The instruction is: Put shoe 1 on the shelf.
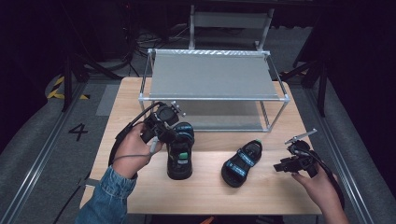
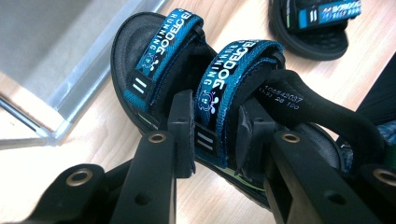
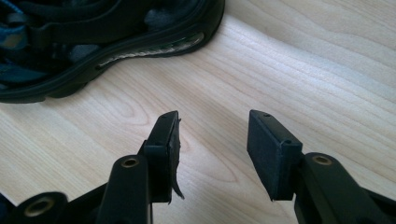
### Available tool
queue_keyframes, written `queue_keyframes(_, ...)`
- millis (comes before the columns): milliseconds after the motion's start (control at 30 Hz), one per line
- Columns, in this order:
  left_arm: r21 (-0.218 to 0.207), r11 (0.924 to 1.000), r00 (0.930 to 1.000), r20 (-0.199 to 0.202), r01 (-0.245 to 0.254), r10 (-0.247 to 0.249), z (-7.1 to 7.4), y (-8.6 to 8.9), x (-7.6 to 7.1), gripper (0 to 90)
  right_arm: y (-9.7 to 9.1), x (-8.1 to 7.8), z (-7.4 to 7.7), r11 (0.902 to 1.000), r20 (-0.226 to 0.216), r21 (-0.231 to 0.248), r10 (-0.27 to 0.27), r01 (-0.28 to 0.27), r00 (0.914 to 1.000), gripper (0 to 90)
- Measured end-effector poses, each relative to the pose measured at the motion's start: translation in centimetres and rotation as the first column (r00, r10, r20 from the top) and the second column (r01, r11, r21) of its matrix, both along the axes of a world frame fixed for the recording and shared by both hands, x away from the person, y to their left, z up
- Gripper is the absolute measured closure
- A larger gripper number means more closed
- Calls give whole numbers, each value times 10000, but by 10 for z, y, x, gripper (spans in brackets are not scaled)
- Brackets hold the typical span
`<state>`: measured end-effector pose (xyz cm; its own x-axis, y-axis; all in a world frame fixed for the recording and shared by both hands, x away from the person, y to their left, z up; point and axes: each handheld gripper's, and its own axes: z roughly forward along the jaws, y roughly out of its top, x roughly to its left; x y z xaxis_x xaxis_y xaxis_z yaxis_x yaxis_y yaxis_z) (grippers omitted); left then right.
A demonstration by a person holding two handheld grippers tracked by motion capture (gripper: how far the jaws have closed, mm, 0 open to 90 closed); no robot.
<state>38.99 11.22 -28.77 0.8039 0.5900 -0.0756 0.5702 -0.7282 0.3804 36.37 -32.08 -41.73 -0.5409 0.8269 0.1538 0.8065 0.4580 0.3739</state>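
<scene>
1. The left gripper (image 2: 217,135) is clamped on the middle strap (image 2: 219,88) of the left sandal (image 1: 180,154); in the left gripper view both pads press the blue band from either side.
2. From above, that sandal stands steeply tilted, heel end down by the table (image 1: 205,186). Whether the heel touches the wood I cannot tell, as the hand covers part of it.
3. The left sandal sits just in front of the rack (image 1: 212,84), near its left front leg.
4. The right gripper (image 3: 212,147) has its jaws apart with only bare wood between them, low over the table.
5. The right sandal (image 1: 242,162) lies flat on its sole, in front of the rack's right half, toe pointing towards the rack. It is well apart from the left sandal.
6. The right gripper is near the right sandal, on the side away from the left one, not touching it.
7. The rack, a metal frame with a grey sloping shelf, stands at the far end of the table.
</scene>
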Motion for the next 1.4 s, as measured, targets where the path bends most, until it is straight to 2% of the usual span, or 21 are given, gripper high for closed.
queue_keyframes(167, -12, 10000, 10000, 17, -58, 58, 10, -5, 4, 716, -7, 2, -7, 9995, -74, 265, -178, 180, 9998, 548)
queue_keyframes(433, -59, 9997, 9995, 223, -244, 245, 36, -15, 11, 716, -13, 5, -12, 9984, -58, 541, -171, 174, 9998, 549)
queue_keyframes(567, 26, 9997, 9991, 343, -233, 232, 49, -21, 12, 716, -16, 5, -9, 9974, 36, 696, -168, 165, 9999, 549)
queue_keyframes(767, 73, 9997, 9992, 306, -247, 244, 69, -26, 17, 716, -19, 4, 0, 9950, 302, 986, -158, 127, 9994, 550)
queue_keyframes(967, -202, 9997, 9995, 296, -115, 121, 87, -28, 20, 716, -21, 3, 2, 9944, 347, 1052, -147, 109, 9993, 550)
queue_keyframes(1133, 64, 10000, 9989, 466, -17, 14, 101, -34, 24, 716, -25, 2, 3, 9930, 351, 1166, -229, 186, 9991, 552)
queue_keyframes(1233, 52, 9999, 9987, 501, -97, 94, 107, -35, 28, 716, -25, 1, 3, 9932, 388, 1153, -227, 181, 9990, 552)
queue_keyframes(1400, -109, 9997, 9967, 779, -240, 248, 115, -36, 39, 715, -27, 0, 3, 9934, 387, 1133, -238, 192, 9990, 553)
